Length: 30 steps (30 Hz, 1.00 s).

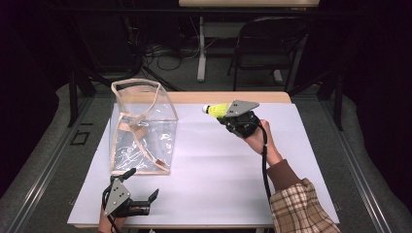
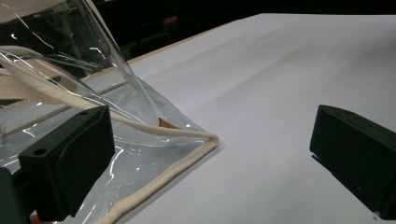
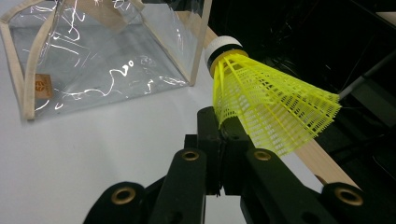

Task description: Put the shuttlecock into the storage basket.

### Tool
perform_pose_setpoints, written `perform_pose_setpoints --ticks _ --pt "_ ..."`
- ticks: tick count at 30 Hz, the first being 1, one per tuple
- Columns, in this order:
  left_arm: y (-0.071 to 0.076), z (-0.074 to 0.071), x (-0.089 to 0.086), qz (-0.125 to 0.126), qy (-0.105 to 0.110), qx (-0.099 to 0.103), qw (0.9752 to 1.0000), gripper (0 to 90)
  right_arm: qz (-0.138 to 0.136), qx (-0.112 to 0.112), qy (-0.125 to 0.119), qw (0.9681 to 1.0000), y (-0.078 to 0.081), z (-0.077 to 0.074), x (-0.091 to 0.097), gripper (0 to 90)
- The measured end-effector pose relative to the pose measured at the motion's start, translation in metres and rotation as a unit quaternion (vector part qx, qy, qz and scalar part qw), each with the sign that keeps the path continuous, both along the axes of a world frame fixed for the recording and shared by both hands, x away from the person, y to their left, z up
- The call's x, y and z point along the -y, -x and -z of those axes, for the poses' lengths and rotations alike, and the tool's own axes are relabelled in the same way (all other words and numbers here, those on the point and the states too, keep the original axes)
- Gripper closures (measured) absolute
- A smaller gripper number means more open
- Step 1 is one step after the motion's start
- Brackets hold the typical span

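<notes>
A clear plastic bag (image 1: 141,131) with cream trim stands upright on the white sheet at the left, its top open. My right gripper (image 1: 227,118) is held above the sheet to the bag's right, shut on a yellow shuttlecock (image 1: 216,109) whose white cork points toward the bag. In the right gripper view the shuttlecock (image 3: 261,98) has its yellow skirt pinched between the jaws, and the bag (image 3: 102,60) lies ahead. My left gripper (image 1: 144,183) rests near the front edge, open, just in front of the bag's near corner (image 2: 205,140), which lies between the jaws.
The white sheet (image 1: 214,165) covers a wooden table. Behind the table stand a black folding chair (image 1: 272,43) and a second table's leg (image 1: 201,48), with cables on the floor. The surroundings are dark.
</notes>
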<state>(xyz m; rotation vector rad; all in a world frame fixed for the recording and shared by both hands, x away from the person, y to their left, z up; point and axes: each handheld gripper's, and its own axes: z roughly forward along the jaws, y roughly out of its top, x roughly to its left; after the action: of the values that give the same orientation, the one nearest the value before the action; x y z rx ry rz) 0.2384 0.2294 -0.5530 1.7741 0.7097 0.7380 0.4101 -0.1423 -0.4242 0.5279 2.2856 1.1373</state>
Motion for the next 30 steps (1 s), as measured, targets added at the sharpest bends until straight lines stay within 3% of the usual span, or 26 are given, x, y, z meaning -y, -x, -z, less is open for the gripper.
perform_pose_setpoints --ticks 30 --pt "0.000 0.000 0.000 -0.002 0.000 -0.002 1.0000 0.0 -0.007 0.001 -0.004 1.0000 -0.009 -0.009 -0.017 89.2"
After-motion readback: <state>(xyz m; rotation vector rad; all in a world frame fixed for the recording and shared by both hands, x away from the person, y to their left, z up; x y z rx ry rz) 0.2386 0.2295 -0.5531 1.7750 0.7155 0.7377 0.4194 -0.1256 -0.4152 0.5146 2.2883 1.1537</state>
